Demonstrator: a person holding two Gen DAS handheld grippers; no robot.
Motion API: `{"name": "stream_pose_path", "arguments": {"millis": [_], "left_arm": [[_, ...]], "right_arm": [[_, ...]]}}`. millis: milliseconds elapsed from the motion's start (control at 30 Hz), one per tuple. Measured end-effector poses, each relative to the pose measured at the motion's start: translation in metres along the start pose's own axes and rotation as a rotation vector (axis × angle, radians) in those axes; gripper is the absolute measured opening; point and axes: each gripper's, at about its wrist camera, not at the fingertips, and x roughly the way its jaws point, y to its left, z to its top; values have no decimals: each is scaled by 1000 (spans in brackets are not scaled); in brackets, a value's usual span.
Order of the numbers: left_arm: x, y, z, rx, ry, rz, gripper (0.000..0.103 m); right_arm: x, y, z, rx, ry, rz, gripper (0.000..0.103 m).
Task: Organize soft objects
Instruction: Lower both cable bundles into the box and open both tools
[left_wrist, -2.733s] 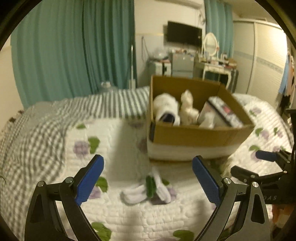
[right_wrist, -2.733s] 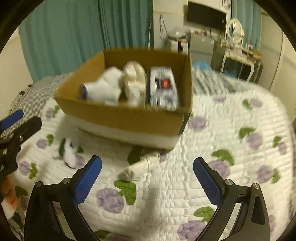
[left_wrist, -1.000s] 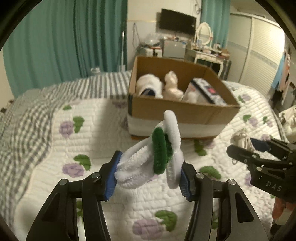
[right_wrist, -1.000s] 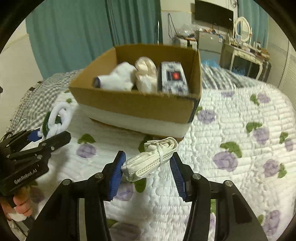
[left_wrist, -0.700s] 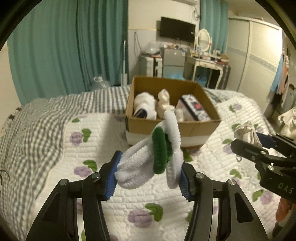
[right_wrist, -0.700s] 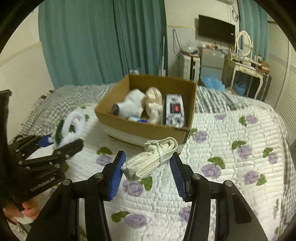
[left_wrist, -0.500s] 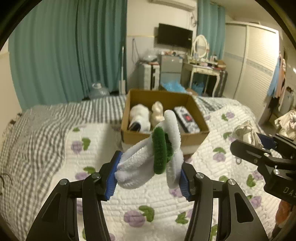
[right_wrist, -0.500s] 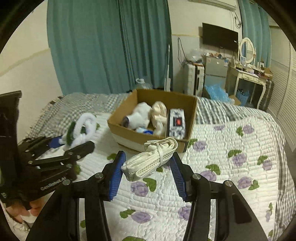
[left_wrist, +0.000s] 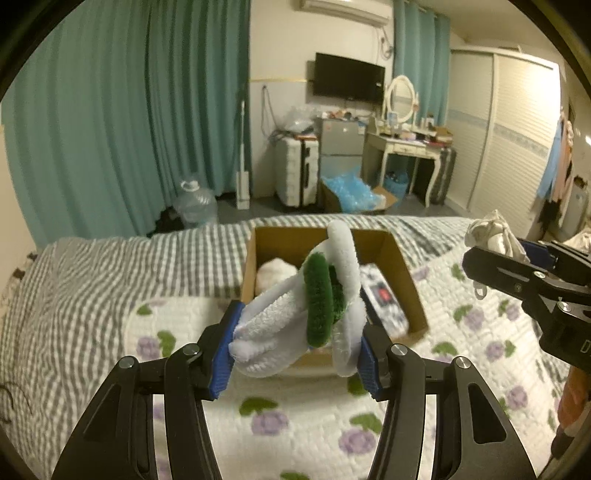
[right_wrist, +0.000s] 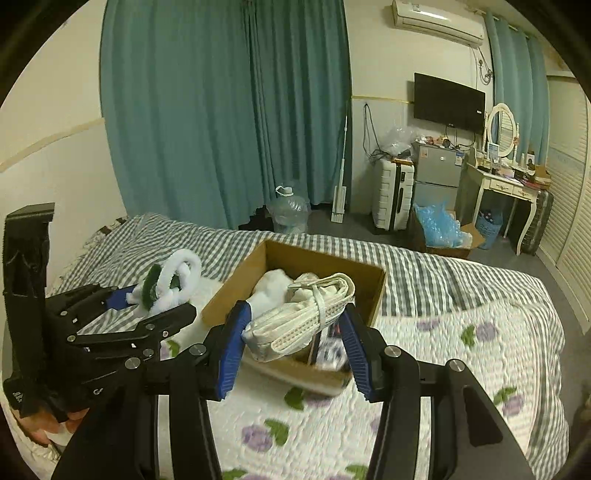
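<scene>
1. Both grippers have risen well above the bed since 2.7 s ago, when they hung wide open over items lying on the quilt; now each carries one, and the cardboard box looks smaller and lower in both views.
2. Left gripper: jaws narrow, clamped on white-and-green fuzzy bundle, held in air on near side of box.
3. Right gripper: jaws narrow, pinching folded white cloth w/ strap, also airborne, just in front of box in view.
4. Box sits on floral quilt; inside are a white plush item and a patterned pack, w/ free room seemingly left.
5. Meaning: pickup looks done for both; prob. next is carry over box rim and drop in. Neither item is in the box yet.
6. Risk: bundle loops stick out past pads, may snag rim.
</scene>
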Motion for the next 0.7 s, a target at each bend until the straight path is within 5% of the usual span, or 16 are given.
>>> {"name": "stream_pose_path", "arguments": {"millis": [267, 600, 700], "left_arm": [[79, 5, 22, 25, 30, 2, 58], [138, 9, 28, 48, -30, -12, 71], [150, 14, 29, 46, -12, -12, 71]], "right_arm": [[84, -32, 25, 40, 44, 30, 49], [182, -68, 38, 123, 105, 23, 52], [201, -73, 39, 135, 120, 12, 68]]}}
